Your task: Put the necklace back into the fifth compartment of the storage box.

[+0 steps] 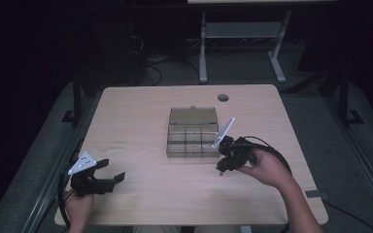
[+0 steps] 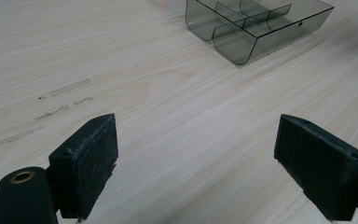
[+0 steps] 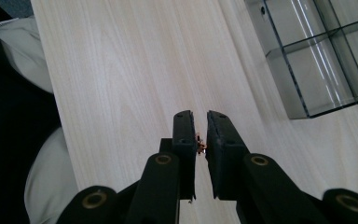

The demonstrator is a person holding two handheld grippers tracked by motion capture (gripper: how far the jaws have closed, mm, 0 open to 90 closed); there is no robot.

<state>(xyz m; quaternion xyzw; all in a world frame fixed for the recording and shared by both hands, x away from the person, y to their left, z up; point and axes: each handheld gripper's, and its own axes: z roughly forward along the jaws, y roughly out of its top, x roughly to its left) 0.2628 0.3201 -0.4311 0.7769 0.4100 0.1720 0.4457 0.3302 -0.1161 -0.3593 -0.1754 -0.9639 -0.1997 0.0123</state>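
A smoky clear compartment box (image 1: 193, 138) with its lid folded back lies at the table's middle; its corner shows in the left gripper view (image 2: 256, 28) and in the right gripper view (image 3: 321, 60). My right gripper (image 1: 222, 167) hovers just right of the box's front corner, jaws nearly together on a tiny orange-brown object (image 3: 199, 143) pinched between the pads. My left gripper (image 1: 112, 171) rests near the table's front left corner, wide open with bare wood between its pads (image 2: 86, 163).
The wooden table (image 1: 141, 121) has a round cable hole (image 1: 223, 97) at the back. Faint scuff marks (image 2: 65, 88) lie ahead of the left gripper. The person's light trouser leg (image 3: 42, 182) shows below the table's edge. A white desk frame (image 1: 243, 39) stands behind.
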